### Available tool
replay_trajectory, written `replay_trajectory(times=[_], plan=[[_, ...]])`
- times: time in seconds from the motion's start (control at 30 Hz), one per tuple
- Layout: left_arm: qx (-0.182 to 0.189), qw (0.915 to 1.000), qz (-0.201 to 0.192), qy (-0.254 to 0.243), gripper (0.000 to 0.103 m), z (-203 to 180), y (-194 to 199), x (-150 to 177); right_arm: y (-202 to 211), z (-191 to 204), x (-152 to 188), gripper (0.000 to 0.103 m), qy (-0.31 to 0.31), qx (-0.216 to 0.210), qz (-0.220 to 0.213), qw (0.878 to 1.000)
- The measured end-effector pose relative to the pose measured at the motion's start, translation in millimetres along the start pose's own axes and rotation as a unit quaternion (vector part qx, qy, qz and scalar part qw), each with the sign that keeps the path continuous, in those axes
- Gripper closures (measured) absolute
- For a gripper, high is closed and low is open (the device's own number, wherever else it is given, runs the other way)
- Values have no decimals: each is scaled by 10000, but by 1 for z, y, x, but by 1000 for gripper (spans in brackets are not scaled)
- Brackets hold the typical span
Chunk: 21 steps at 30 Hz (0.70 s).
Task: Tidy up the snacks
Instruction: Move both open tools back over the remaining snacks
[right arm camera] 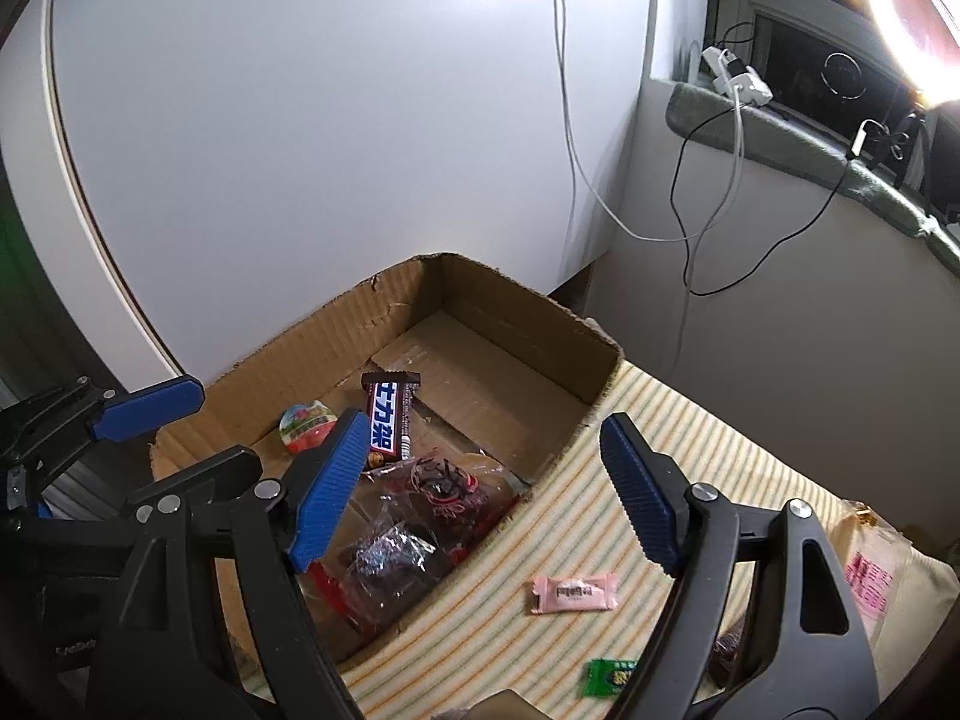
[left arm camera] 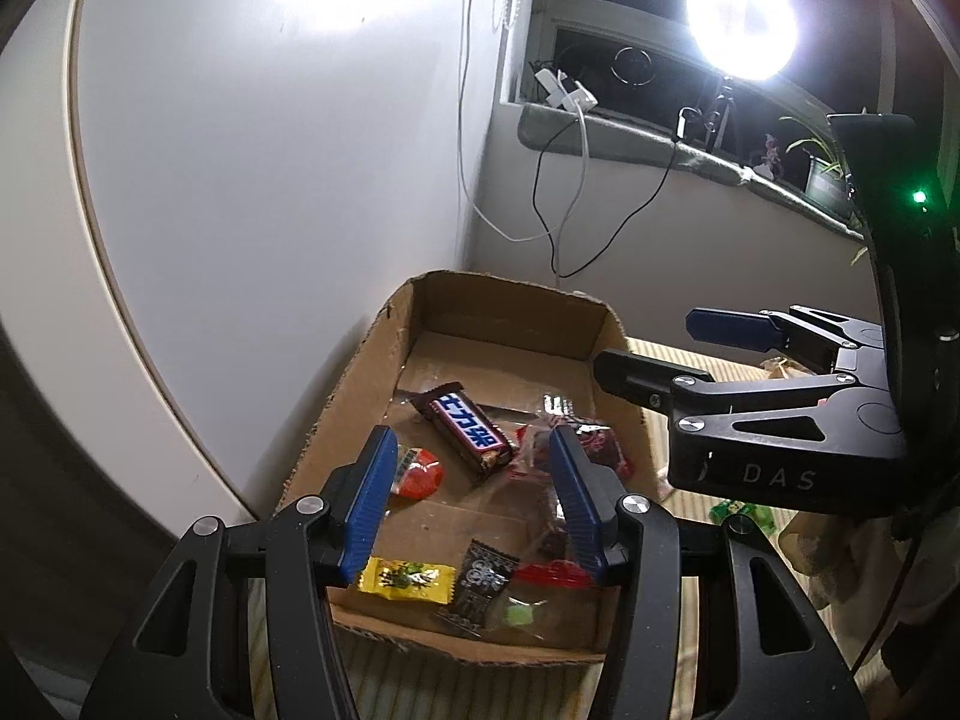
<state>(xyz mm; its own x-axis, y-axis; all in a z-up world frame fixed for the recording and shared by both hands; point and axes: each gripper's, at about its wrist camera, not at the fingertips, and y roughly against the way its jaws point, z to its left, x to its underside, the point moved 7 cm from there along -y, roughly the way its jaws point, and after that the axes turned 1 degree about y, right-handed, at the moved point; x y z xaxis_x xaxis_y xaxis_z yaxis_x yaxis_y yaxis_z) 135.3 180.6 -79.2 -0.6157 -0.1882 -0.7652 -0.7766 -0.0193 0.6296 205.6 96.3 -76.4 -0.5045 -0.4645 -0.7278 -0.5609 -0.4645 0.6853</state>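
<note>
A shallow cardboard box [left arm camera: 354,372] [right arm camera: 516,312] sits on a striped mat against a white wall. It holds a brown chocolate bar [left arm camera: 471,429] [right arm camera: 389,423], a red round snack [left arm camera: 417,474] [right arm camera: 306,420], a yellow candy [left arm camera: 405,581], a black candy [left arm camera: 483,582] and clear bags with red trim [right arm camera: 444,486]. My left gripper [left arm camera: 468,501] hovers open and empty over the box. My right gripper [right arm camera: 486,492] is open and empty above the box's right rim; it shows in the left wrist view [left arm camera: 660,348]. A pink candy [right arm camera: 573,594] and a green candy [right arm camera: 609,678] lie on the mat.
The striped mat [right arm camera: 690,420] extends right of the box. A pale snack bag [right arm camera: 882,576] lies at far right. Cables [left arm camera: 558,192] hang down the wall behind the box. A bright lamp [left arm camera: 741,24] stands on the window sill with plants.
</note>
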Motion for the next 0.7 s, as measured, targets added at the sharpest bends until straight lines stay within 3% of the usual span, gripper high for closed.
replay_trajectory(times=[0.37, 0.7], plan=[[201, 9996, -99, -170, 51, -32, 20, 4, 46, -27, 19, 21, -166, 166, -232, 9995], [566, 9976, -15, -394, 51, -79, 20, 12, 85, -91, 60, 21, -487, 541, -216, 9971]])
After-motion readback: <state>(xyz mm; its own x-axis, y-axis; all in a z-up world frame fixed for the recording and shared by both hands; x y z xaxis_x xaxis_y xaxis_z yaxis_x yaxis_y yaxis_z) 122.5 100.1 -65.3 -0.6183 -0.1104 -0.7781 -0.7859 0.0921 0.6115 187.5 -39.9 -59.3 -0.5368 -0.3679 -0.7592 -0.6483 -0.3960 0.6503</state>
